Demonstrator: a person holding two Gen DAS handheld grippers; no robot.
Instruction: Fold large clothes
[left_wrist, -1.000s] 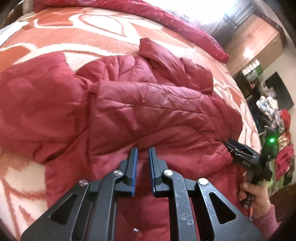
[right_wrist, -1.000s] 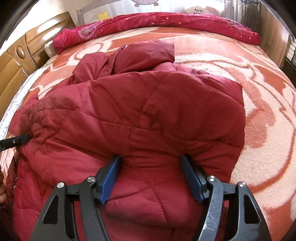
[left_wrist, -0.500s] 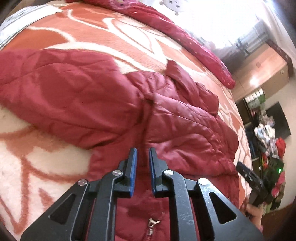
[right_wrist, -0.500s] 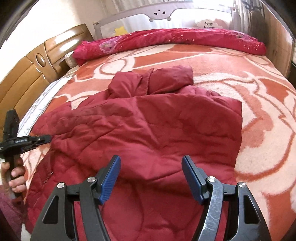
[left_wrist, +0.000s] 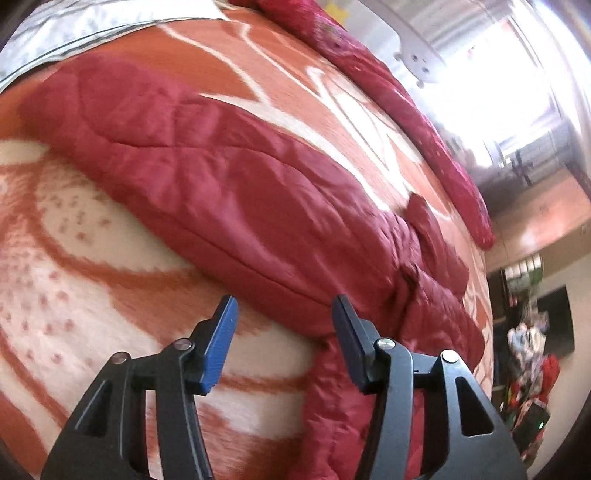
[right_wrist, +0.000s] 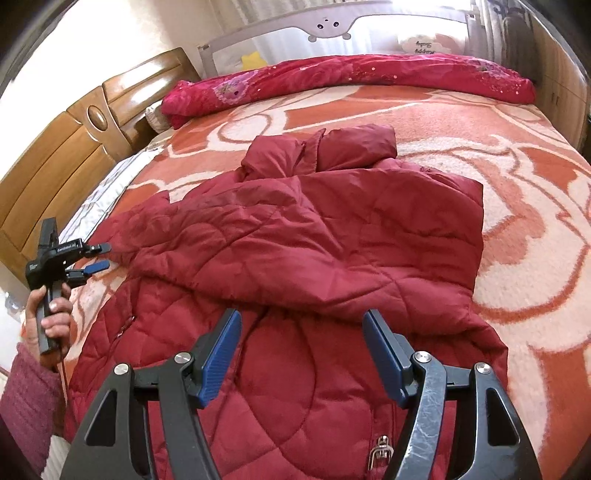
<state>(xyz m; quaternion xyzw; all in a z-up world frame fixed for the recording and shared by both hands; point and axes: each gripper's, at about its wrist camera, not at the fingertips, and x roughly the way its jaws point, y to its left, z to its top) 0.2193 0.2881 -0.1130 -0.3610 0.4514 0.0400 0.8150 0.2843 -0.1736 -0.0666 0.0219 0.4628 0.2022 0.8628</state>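
A dark red quilted jacket (right_wrist: 314, 251) lies on the bed, its right sleeve folded across the body. Its left sleeve (left_wrist: 192, 162) lies stretched out to the side on the blanket. My left gripper (left_wrist: 282, 317) is open and empty, just short of that sleeve's lower edge; it also shows in the right wrist view (right_wrist: 98, 256) at the sleeve's end. My right gripper (right_wrist: 301, 328) is open and empty, held above the jacket's lower front near the zipper pull (right_wrist: 380, 448).
The bed carries an orange and cream patterned blanket (right_wrist: 517, 192). A rolled red floral quilt (right_wrist: 351, 77) lies along its far side. A wooden headboard (right_wrist: 55, 155) stands at the left. A cabinet and cluttered items (left_wrist: 532, 362) stand beyond the bed.
My left gripper has opened and swung left from the jacket's body to the outstretched sleeve. My right gripper has drawn back from the jacket, still open.
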